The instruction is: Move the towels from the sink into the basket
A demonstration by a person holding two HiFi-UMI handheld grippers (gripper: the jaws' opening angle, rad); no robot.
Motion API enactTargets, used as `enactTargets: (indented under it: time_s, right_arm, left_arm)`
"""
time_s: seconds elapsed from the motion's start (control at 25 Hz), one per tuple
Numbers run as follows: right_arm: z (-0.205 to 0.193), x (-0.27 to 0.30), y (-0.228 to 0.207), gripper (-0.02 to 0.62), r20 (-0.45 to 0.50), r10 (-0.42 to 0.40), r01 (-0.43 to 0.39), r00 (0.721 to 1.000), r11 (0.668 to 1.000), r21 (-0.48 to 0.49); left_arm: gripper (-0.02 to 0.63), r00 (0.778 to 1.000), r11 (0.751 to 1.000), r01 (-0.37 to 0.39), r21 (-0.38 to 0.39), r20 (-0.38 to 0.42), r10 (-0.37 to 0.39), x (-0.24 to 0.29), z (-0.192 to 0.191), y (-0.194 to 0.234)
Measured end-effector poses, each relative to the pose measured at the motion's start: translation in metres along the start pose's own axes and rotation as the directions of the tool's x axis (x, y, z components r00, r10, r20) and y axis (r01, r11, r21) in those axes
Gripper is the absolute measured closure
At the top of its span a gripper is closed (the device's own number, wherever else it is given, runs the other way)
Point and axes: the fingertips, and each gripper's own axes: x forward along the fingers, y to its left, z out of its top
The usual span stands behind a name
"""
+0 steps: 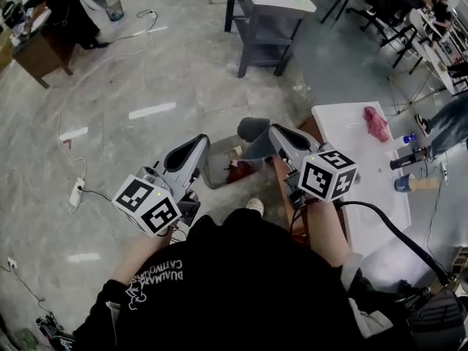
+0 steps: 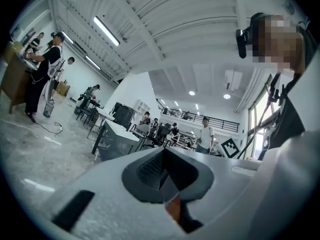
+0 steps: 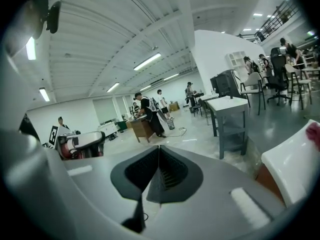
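Note:
A pink towel (image 1: pixel 376 123) lies on the white sink counter (image 1: pixel 344 134) at the right; in the right gripper view the same towel (image 3: pixel 314 133) shows at the far right edge. On the floor ahead stands a clear-walled basket (image 1: pixel 213 170) with something red in it. My left gripper (image 1: pixel 199 143) (image 2: pixel 162 156) is held level over the floor, left of the basket, its pads together with nothing between them. Just above the basket's right side my right gripper (image 1: pixel 252 129) (image 3: pixel 159 154) is shut and empty too. Both are well clear of the towel.
Small bottles (image 1: pixel 408 139) and a dark fitting (image 1: pixel 409 159) stand on the counter's far side. A grey table (image 1: pixel 270 20) stands ahead. A cable and power strip (image 1: pixel 77 192) lie on the floor at the left. People work at desks further off.

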Motion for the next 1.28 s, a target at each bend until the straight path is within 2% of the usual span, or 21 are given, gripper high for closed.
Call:
enactTargets:
  time_s: [0.4, 0.6, 0.88, 1.28]
  right_arm:
    - [-0.016, 0.043, 0.045, 0.581, -0.082, 0.072, -0.076, 0.994, 0.996, -0.049]
    - [-0.033, 0.055, 0.049, 0.581, -0.135, 0.086, -0.093, 0.987, 0.994, -0.048]
    - [-0.059, 0.073, 0.030, 0.581, -0.194, 0.108, -0.109, 0.975, 0.994, 0.003]
    - [-0.062, 0.117, -0.013, 0.581, -0.244, 0.154, -0.146, 0.957, 0.988, 0.049]
  left_arm:
    - [0.603, 0.997, 0.996, -0.073, -0.048, 0.020, 0.074, -0.044, -0.005, 0.030]
    - [0.603, 0.995, 0.992, -0.095, -0.087, 0.014, 0.096, -0.048, -0.016, 0.043]
    - [0.603, 0.993, 0.983, -0.115, -0.143, -0.040, 0.111, -0.029, -0.046, 0.061]
    - [0.603, 0.986, 0.975, -0.156, -0.156, -0.088, 0.144, 0.021, -0.058, 0.101]
